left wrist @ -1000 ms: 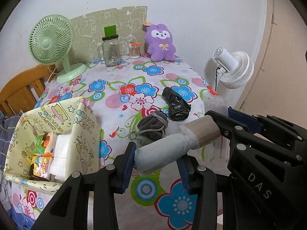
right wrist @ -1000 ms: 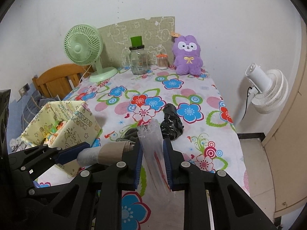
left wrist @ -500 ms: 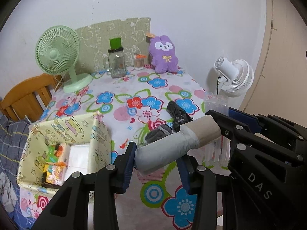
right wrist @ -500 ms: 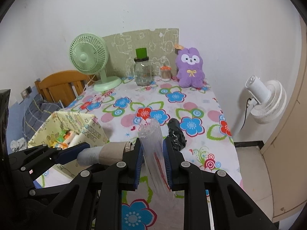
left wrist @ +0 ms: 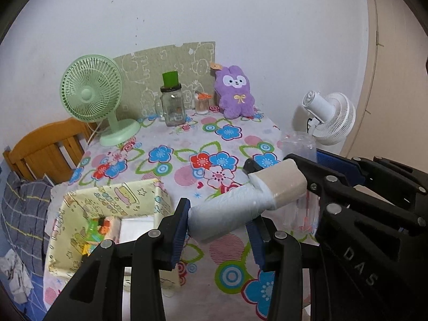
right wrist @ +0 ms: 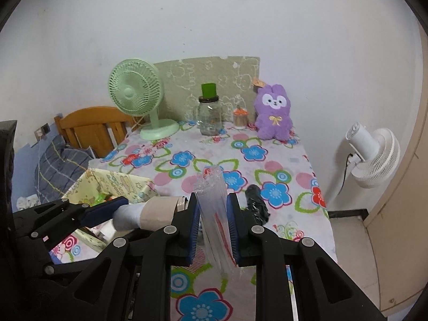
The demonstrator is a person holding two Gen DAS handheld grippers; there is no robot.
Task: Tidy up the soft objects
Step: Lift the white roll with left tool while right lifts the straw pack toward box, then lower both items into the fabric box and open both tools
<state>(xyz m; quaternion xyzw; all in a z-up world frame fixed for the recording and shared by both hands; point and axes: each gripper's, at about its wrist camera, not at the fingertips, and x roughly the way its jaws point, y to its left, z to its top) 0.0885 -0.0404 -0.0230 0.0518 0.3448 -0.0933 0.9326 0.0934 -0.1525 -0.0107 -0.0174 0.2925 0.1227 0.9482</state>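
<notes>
My left gripper [left wrist: 218, 230] is shut on a grey-white roll with a tan band [left wrist: 246, 203], held in the air over the flowered table [left wrist: 187, 144]. The same roll [right wrist: 149, 211] pokes in from the left of the right wrist view. A clear plastic bag with red print [right wrist: 215, 214] is pinched upright by my right gripper [right wrist: 214, 227], which is shut on it. That bag [left wrist: 297, 144] also shows in the left wrist view beside the right gripper's body. A black crumpled bag [right wrist: 255, 203] lies on the table behind the grippers. A purple plush rabbit [left wrist: 235, 92] sits at the back.
An open yellow cartoon-print box [left wrist: 112, 214] with small packets stands at the table's near left. At the back stand a green fan [left wrist: 93, 96], a glass jar [left wrist: 172, 105] and a small orange-lidded pot [left wrist: 202, 103]. A white fan [left wrist: 329, 117] stands right of the table; a wooden chair [left wrist: 45, 147] stands left.
Both grippers have risen with the roll and the clear bag still in them. The table has dropped lower in both views, and the grey drawstring pouch is now hidden behind the roll.
</notes>
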